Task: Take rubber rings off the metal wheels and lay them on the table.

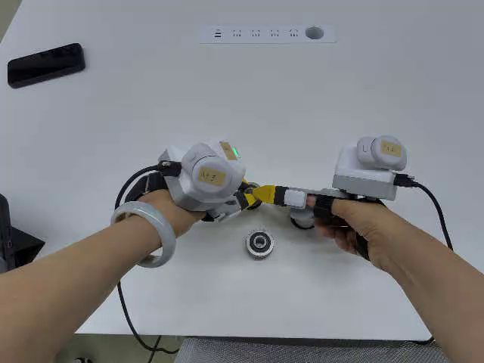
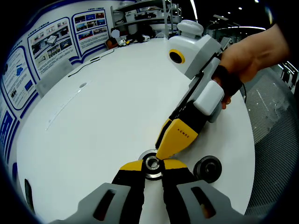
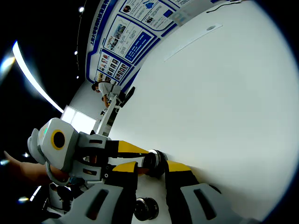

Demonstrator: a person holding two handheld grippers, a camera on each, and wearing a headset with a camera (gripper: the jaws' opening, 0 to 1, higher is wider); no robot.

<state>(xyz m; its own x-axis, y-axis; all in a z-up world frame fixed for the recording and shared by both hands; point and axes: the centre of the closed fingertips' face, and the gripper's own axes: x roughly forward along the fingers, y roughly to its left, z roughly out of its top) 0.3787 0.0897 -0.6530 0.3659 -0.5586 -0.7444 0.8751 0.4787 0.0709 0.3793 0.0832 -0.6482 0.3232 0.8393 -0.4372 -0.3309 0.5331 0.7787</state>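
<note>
The left hand-held gripper (image 2: 152, 166) is clamped on a wheel (image 2: 152, 161) low over the surface (image 1: 340, 98), I think to keep it steady. The right hand-held gripper (image 3: 153, 166) closes on the rim of the same wheel, probably to pull its rubber ring off. Two spare wheels (image 1: 259, 243) lie near and could be knocked. A phone (image 1: 45, 64) lies well apart.

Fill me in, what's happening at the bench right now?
A person is working both grippers. The left gripper is shut on a metal wheel, and the right gripper has its jaws around the same wheel; its grip is unclear. A second wheel and a third wheel lie on the white table.
</note>
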